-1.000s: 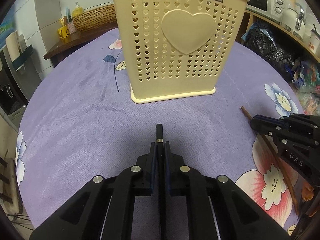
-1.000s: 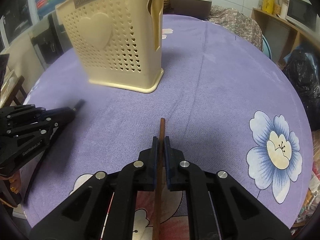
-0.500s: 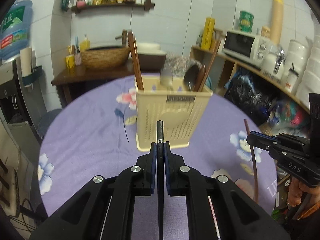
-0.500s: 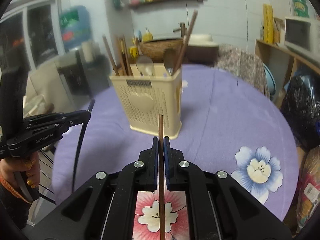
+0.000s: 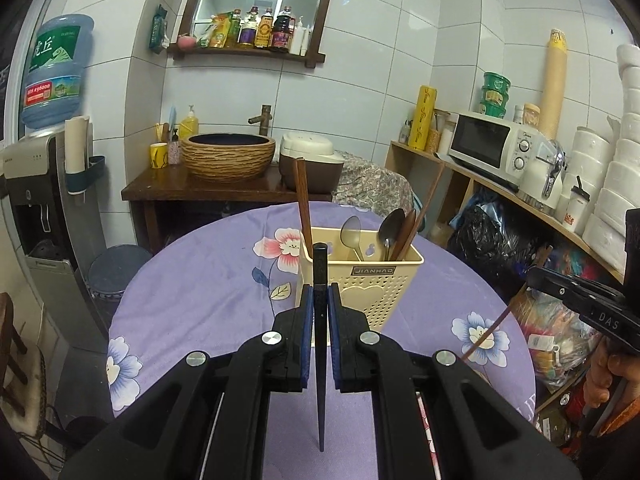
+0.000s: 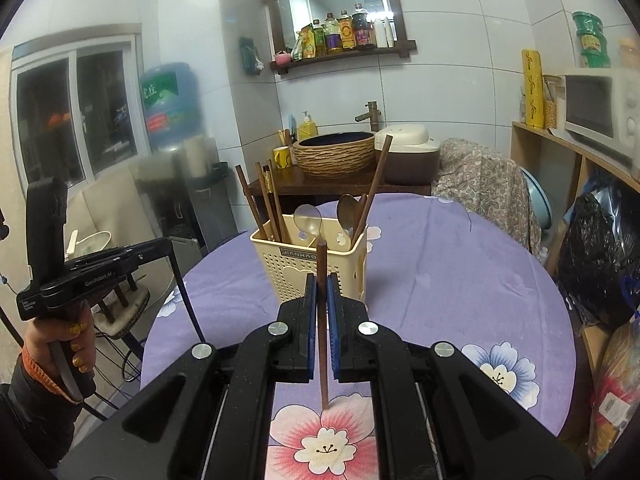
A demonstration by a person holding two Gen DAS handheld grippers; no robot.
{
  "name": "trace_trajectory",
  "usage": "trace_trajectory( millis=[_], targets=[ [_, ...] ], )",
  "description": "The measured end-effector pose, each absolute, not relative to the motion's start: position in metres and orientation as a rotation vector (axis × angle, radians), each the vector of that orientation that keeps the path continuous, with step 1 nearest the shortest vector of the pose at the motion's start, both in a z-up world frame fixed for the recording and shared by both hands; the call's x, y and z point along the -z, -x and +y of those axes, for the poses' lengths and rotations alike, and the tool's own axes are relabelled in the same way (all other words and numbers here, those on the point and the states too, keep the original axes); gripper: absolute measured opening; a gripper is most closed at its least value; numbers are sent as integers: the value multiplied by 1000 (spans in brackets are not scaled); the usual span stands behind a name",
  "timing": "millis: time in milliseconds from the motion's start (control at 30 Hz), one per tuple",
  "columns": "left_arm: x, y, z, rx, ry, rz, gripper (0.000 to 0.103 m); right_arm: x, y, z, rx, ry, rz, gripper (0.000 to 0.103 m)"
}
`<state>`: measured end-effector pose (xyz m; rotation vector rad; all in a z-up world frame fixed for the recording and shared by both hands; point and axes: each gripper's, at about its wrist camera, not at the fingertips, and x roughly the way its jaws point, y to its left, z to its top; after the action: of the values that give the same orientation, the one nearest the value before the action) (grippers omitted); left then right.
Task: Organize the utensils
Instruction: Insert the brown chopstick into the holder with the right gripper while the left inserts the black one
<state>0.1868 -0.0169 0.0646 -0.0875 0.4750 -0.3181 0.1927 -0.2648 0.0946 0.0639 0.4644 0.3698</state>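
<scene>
A cream perforated utensil holder [image 5: 372, 284] stands on the purple flowered tablecloth [image 5: 200, 280], holding spoons and brown chopsticks; it also shows in the right wrist view [image 6: 304, 268]. My left gripper [image 5: 320, 304] is shut on a black chopstick [image 5: 320, 340], held upright well above the table, short of the holder. My right gripper [image 6: 321, 296] is shut on a brown chopstick [image 6: 322, 320], also lifted. Each gripper shows in the other's view: the right gripper [image 5: 536, 276] at the right edge, the left gripper [image 6: 166, 246] at the left.
A round table carries the cloth. Behind it a dark wooden counter [image 5: 168, 184] bears a woven basin [image 5: 228, 156] and a rice cooker [image 5: 310, 160]. A shelf with a microwave [image 5: 492, 148] runs along the right. A water dispenser [image 5: 36, 184] stands left.
Both grippers have risen from the tabletop with their chopsticks and pulled back from the holder, which now appears smaller and farther away.
</scene>
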Motion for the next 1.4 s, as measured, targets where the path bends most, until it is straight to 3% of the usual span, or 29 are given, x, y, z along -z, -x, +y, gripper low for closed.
trace_trajectory(
  millis=[800, 1067, 1267, 1400],
  targets=[
    [-74, -189, -11, 323, 104, 461, 9, -102, -197, -253, -407, -48, 469, 6],
    [-134, -198, -13, 359, 96, 368, 9, -148, -227, -253, -428, -59, 457, 6],
    [-201, -232, -21, 353, 140, 252, 9, -217, -257, -251, -401, -81, 367, 6],
    [-218, -250, -27, 296, 154, 182, 9, -247, -270, -250, -341, -82, 285, 6]
  ],
)
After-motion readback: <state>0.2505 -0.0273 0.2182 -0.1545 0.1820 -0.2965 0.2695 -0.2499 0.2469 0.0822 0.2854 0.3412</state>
